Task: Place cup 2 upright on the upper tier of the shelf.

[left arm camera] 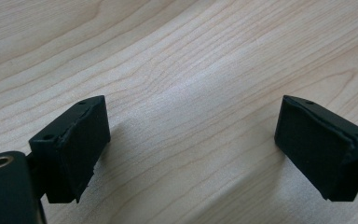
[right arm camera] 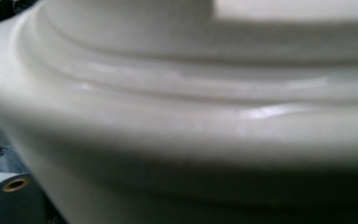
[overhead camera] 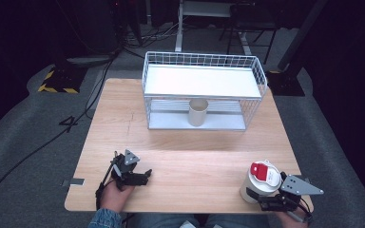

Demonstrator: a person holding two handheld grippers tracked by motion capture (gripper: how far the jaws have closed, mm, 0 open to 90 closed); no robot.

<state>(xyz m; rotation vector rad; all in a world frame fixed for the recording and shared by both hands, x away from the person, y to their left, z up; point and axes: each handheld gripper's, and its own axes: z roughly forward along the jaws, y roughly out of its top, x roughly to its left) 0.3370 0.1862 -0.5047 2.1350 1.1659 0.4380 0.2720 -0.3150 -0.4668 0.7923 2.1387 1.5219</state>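
Note:
My right gripper [overhead camera: 265,199] is at the table's front right corner, pressed against the lower side of a white canister [overhead camera: 256,186] with a red flip lid [overhead camera: 261,171]. The canister leans slightly, and its ribbed white wall [right arm camera: 191,116] looms very close in the right gripper view and hides the jaws. The grip looks closed on it. My left gripper [overhead camera: 146,174] rests low over the wooden table [overhead camera: 185,152] at the front left. It is open, with bare wood between its black pads [left arm camera: 77,140].
A white wire rack [overhead camera: 204,80] with a solid white shelf stands at the back centre of the table. A cream cup [overhead camera: 198,112] stands on its lower level, under the shelf. Cables and stand feet lie on the grey floor beyond.

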